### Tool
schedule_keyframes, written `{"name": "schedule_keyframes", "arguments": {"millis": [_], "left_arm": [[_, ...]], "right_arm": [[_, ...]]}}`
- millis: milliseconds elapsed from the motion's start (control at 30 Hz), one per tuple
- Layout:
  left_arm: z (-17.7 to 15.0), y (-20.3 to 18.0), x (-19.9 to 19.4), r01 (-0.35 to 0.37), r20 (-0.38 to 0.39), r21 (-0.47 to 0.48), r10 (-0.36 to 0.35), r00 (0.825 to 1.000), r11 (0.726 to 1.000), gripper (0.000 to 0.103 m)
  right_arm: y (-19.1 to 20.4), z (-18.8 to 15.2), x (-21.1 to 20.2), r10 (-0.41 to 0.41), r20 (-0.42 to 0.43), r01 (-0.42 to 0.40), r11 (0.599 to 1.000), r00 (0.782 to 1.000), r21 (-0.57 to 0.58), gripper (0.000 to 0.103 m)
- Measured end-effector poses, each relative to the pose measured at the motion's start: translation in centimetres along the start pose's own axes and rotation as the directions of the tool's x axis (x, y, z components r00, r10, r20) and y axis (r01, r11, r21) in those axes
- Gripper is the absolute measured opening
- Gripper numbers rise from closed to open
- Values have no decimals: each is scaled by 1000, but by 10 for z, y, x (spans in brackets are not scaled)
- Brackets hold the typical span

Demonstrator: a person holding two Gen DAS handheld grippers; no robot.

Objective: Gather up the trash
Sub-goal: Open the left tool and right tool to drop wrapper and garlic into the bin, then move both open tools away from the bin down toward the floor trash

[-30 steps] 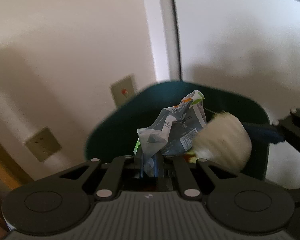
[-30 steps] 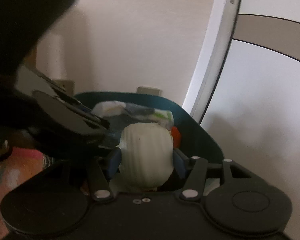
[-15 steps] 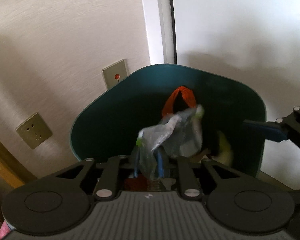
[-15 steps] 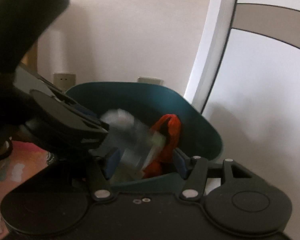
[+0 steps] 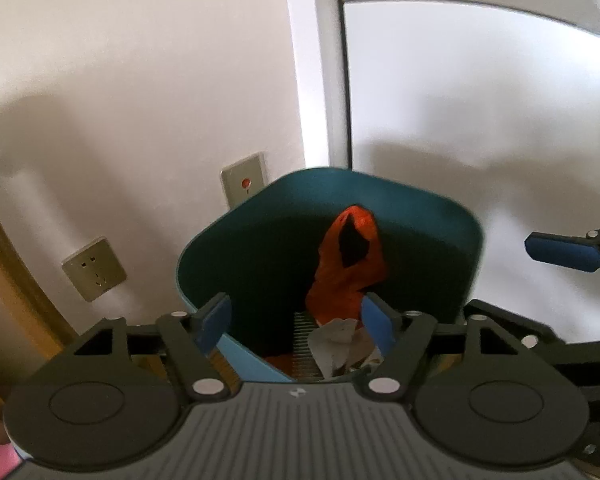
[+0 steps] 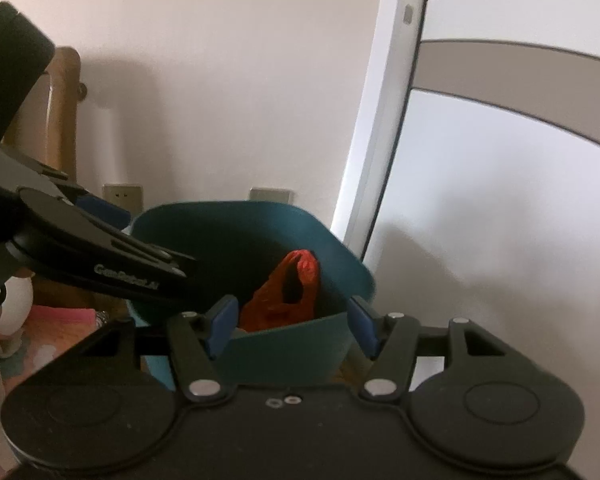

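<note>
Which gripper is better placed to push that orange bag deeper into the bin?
Left, probably. The left gripper, jaws opening and empty, looks down inside the teal bin at the orange bag; the right gripper, also opening, sits behind the near wall.

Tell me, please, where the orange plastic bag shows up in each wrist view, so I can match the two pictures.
Left wrist view: the orange bag stands right of centre, inside the teal bin, against its far wall, above crumpled paper.
Right wrist view: the orange bag sits at centre, low in the teal bin, just over its near wall.
Shared landmark: the white door frame rising behind the bin.
</note>
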State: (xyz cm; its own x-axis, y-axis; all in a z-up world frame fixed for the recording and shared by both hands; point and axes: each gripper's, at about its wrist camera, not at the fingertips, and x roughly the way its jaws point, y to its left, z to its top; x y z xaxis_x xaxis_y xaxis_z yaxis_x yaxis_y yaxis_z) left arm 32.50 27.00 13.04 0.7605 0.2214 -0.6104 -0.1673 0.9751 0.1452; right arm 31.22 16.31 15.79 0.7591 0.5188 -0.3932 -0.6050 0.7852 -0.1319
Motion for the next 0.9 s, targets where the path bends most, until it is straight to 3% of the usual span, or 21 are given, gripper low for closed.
{"name": "schedule_keyframes", "arguments": {"millis": [433,500,733,900], "left_arm": [[-18,-21,-89,72,79,-8,-71,994,997,75],[-24,-26,-101,87,90,-7,-86,992,996,81],[-50,-49,-128,136,126,28,-138,982,990,84],[-73,-71,-127,172,129,45,-176,976,984,84]], "right_arm": [[-23,-23,-95,17,23,-19,995,1000,101,62],[-27,-30,-105,30,19,-32,993,999,115,62],[-47,-65,-134,55,14,-56,985,998,160,62],[-65,-104,-139,63,-23,-57,980,998,193,63]]}}
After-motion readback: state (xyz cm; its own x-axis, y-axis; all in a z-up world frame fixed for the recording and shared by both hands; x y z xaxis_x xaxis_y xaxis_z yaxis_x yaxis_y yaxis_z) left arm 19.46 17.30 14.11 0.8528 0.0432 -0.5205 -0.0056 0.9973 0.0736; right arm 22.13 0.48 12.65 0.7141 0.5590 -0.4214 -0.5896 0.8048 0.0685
